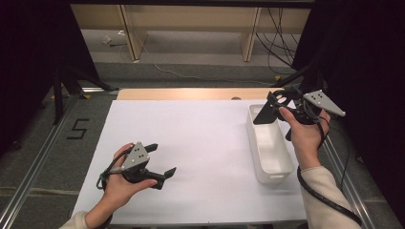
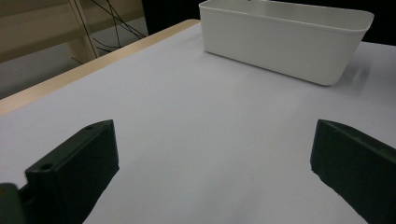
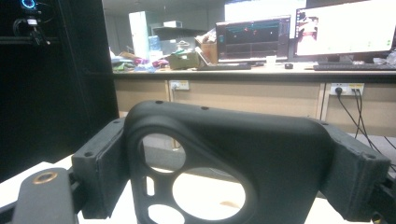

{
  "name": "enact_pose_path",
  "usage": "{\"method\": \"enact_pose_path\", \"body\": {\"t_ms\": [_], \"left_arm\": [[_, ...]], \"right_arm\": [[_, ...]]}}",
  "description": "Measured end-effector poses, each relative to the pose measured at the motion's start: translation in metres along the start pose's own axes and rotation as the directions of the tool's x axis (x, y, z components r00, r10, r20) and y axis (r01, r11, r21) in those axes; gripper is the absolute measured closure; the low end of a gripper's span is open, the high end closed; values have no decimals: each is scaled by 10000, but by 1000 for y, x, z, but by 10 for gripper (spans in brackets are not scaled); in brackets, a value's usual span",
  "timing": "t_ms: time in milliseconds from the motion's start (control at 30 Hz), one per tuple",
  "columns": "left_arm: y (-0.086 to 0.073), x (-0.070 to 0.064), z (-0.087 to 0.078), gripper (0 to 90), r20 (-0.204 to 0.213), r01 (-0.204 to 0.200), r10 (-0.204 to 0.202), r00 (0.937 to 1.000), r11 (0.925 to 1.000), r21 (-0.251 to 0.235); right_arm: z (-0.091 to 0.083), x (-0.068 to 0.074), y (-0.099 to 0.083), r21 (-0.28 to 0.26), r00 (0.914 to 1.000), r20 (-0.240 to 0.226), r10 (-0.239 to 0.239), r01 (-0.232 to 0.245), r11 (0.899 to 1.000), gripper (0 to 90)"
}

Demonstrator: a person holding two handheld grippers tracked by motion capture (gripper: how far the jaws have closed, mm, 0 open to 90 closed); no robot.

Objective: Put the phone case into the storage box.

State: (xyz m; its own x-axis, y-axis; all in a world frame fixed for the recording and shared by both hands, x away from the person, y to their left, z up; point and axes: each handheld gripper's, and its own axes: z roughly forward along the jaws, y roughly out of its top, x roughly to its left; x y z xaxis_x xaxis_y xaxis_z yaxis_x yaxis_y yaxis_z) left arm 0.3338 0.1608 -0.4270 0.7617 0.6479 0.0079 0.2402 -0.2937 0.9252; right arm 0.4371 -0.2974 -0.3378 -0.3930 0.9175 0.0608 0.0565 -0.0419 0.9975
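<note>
The right tongs (image 1: pixel 273 106) are pinching a flat black plastic part (image 1: pixel 267 113) with round cut-outs, and they are holding it up in the air above the far end of the white bin (image 1: pixel 279 164) — not yet inside it. In the right gripper view the black plastic part (image 3: pixel 261 154) is sitting across between the two jaws, which are pressing on it from both sides, and behind it a counter with monitors (image 3: pixel 299 35) is showing, so the tongs are pointing forward more than down. The left tongs (image 1: pixel 160 164) are hovering low over the white sheet (image 1: pixel 200 143) on the desk, well apart from the white bin, with the jaws spread wide and nothing between them; the left gripper view is looking across the bare sheet toward the white bin (image 2: pixel 285 44). Judging from this, the picking up is already done, and the lowering and releasing of the part into the bin are, I think, what is left — the inside of the bin is looking empty as far as I can see.
</note>
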Motion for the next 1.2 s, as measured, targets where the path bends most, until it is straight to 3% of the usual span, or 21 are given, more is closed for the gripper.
{"method": "enact_pose_path", "body": {"t_ms": [1200], "left_arm": [[0, 0, 0, 7, -16, -35, 35, 10000, 10000, 16]], "right_arm": [[3, -5, -2, 130, 9993, 218, -304, 301, 9995, 158]]}}
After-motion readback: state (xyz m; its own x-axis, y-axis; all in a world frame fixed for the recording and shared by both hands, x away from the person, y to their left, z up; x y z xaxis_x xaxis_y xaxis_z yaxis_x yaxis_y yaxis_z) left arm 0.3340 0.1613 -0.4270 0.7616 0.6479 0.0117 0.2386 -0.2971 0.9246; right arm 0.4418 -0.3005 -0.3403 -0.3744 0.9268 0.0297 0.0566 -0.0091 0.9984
